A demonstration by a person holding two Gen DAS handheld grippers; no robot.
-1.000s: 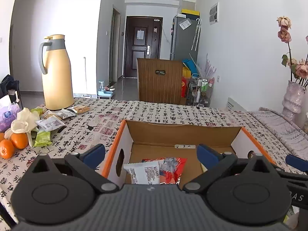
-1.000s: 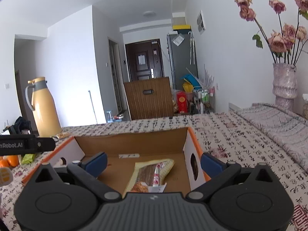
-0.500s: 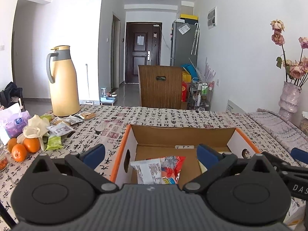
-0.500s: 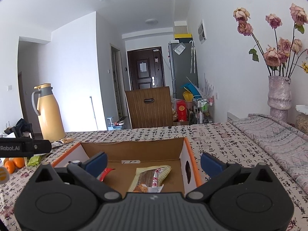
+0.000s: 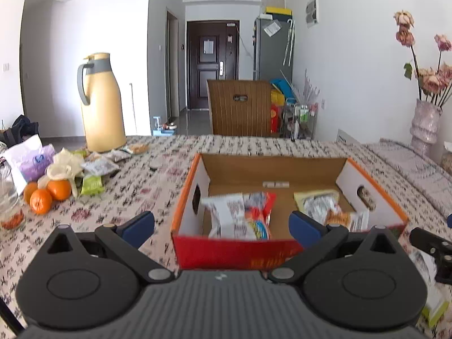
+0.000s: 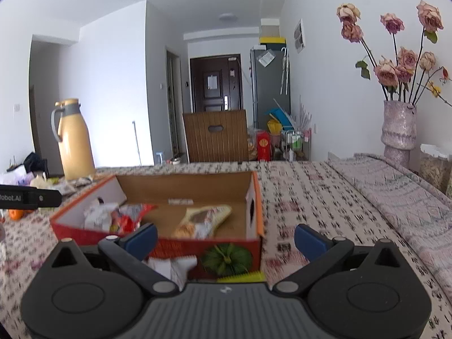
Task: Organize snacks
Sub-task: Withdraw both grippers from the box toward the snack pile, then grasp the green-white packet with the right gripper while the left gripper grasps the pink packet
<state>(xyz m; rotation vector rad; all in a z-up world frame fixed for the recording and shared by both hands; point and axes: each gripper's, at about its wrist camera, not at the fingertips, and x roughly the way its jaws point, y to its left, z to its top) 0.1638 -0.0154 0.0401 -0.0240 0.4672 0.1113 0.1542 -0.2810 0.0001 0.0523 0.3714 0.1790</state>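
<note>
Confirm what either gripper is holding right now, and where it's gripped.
Nothing. The left gripper and the right gripper are both open with empty fingers, short of the cardboard box with snack packets inside.

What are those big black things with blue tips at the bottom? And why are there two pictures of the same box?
Those are two grabbing tools a person holds, one per hand. Each carries a camera looking along its two blue-tipped fingers, so you get two pictures: the left gripper and the right gripper. Both are open and hold nothing. On the patterned tablecloth sits a cardboard box with a red and white snack bag and a yellow snack bag inside. More snack packets, oranges and a yellow jug wait on the left.
</note>
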